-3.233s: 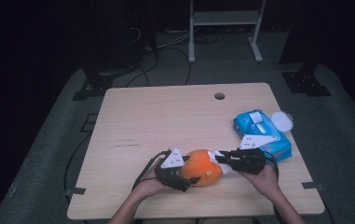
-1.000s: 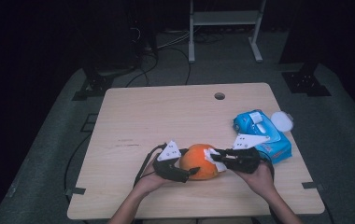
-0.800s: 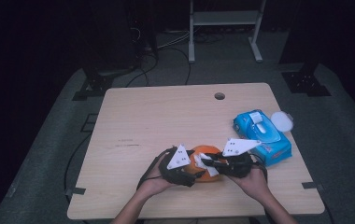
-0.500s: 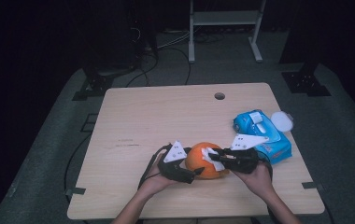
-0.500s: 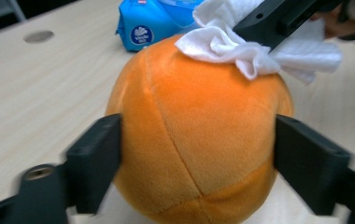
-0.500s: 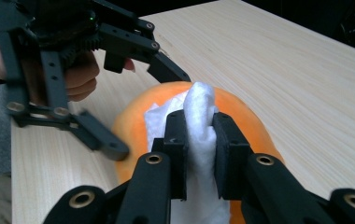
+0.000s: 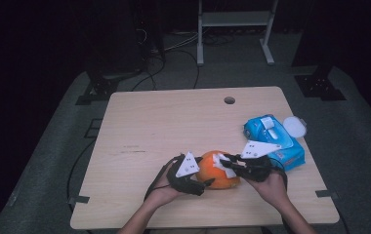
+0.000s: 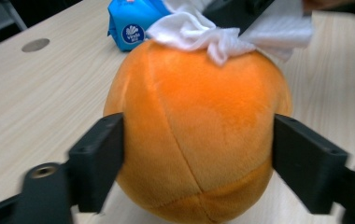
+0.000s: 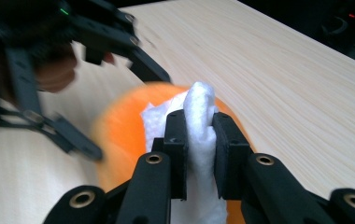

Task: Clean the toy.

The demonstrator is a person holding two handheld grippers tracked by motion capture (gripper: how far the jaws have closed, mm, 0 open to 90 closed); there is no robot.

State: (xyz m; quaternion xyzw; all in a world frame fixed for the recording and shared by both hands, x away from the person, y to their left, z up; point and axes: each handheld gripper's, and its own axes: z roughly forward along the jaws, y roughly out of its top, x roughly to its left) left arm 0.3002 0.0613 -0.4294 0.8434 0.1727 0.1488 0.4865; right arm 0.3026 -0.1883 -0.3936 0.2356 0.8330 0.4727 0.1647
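Note:
An orange plush ball (image 7: pixel 221 173) rests on the wooden table (image 7: pixel 174 122) near its front edge. My left gripper (image 7: pixel 207 176) reaches in from the left. Its jaws have just been opening and still touch the ball (image 8: pixel 199 140) on both sides. My right gripper (image 7: pixel 224 161) comes from the right and is shut on a crumpled white wipe (image 7: pixel 220 160). The wipe (image 9: pixel 199 116) lies pressed on the top of the ball (image 9: pixel 124 140), and in the left gripper view the wipe (image 8: pixel 199 32) drapes over the ball's crown.
A blue pack of wipes (image 7: pixel 274 141) lies right of the ball, close behind my right hand, with a round white lid (image 7: pixel 295 126) beside it. A cable hole (image 7: pixel 229 100) sits near the table's far edge. Dark floor and a rack's legs surround the table.
The right gripper has rubbed the wipe back and forth across the top of the ball. The left gripper has stayed at the ball's left side.

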